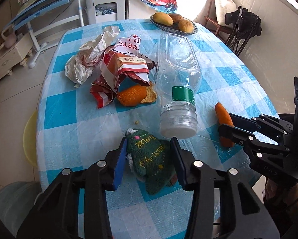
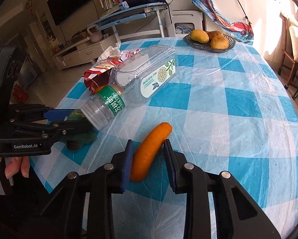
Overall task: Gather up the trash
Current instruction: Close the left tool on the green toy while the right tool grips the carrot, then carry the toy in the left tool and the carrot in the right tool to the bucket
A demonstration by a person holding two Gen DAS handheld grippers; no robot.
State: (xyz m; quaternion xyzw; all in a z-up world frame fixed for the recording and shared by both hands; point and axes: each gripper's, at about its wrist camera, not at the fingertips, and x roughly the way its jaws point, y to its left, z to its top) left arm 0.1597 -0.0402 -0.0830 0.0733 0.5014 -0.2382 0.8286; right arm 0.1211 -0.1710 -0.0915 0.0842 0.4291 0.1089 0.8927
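A green felt Christmas-tree ornament [image 1: 150, 163] lies on the checked tablecloth between the fingers of my open left gripper [image 1: 149, 145]; the left pad touches it. An orange peel strip [image 2: 149, 151] lies between the fingers of my open right gripper [image 2: 148, 145], against the left pad. The strip also shows in the left wrist view [image 1: 223, 117] under the right gripper [image 1: 225, 131]. An empty clear plastic bottle [image 1: 176, 83] lies on its side. Behind it are a torn red-and-white wrapper [image 1: 117, 73], crumpled paper [image 1: 85, 59], and a second orange peel [image 1: 132, 97] with a bread piece [image 1: 149, 95].
A glass bowl [image 2: 208, 47] with mangoes and buns stands at the table's far edge. A yellow stool [image 1: 29, 137] and a pale bin [image 1: 15, 201] are beside the table's left side. Chairs [image 2: 292, 63] stand at the right, a blue desk [image 2: 129, 16] behind.
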